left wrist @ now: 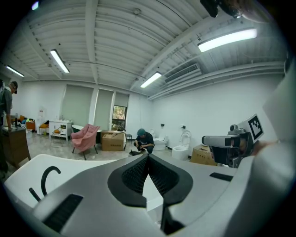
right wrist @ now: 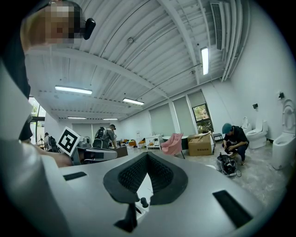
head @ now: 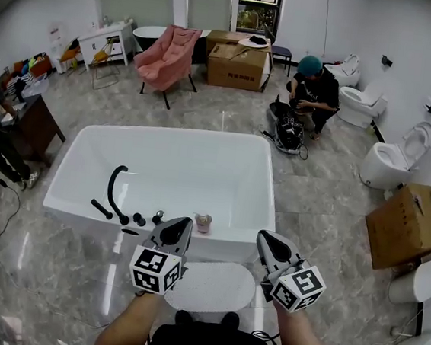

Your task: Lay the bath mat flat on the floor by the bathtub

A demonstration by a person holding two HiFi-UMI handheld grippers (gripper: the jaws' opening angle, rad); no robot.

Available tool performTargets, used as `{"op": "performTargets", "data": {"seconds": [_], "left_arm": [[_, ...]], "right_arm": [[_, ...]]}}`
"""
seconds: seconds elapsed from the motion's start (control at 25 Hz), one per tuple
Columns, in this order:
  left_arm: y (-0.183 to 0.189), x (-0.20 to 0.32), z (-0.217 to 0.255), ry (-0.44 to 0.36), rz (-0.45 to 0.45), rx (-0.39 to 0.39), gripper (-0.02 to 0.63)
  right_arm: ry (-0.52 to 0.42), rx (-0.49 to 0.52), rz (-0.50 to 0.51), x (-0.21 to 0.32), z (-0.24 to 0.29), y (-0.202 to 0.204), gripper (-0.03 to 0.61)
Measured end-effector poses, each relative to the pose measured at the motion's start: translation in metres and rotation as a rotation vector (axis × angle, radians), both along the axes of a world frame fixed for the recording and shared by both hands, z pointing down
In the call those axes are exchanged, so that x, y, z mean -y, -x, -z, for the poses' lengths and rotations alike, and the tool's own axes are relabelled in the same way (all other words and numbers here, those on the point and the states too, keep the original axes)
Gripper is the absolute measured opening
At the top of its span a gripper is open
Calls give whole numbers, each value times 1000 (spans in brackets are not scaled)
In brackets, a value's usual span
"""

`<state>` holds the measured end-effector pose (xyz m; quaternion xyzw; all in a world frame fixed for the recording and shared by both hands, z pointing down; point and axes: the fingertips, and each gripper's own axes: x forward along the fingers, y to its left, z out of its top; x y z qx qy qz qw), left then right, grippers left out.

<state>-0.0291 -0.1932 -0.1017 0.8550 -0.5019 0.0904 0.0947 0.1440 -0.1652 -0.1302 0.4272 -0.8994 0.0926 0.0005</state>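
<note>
The white bath mat (head: 211, 286) lies flat on the glossy floor against the front wall of the white bathtub (head: 270, 200), just ahead of my feet. My left gripper (head: 182, 222) hovers above the mat's left end, jaws shut with nothing between them. My right gripper (head: 264, 236) hangs over the mat's right end, also shut and empty. In the left gripper view the dark pads (left wrist: 138, 173) meet at the tip, with the right gripper (left wrist: 229, 144) off to the side. The right gripper view shows its pads (right wrist: 159, 173) pressed together.
A black faucet (head: 114, 192) and a small pink cup (head: 203, 222) sit on the tub's near rim. A cardboard box (head: 409, 226) and toilets (head: 389, 159) line the right wall. A person (head: 310, 90) crouches beyond the tub. A pink chair (head: 166, 55) stands at the back.
</note>
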Motion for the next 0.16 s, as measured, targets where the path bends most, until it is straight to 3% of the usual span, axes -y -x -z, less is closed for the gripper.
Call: {"op": "performTargets", "data": {"seconds": [0.16], "left_arm": [[7,-2,1,0,1,6,12]], "right_arm": [[4,0,5,-3,-2,7,12]]}}
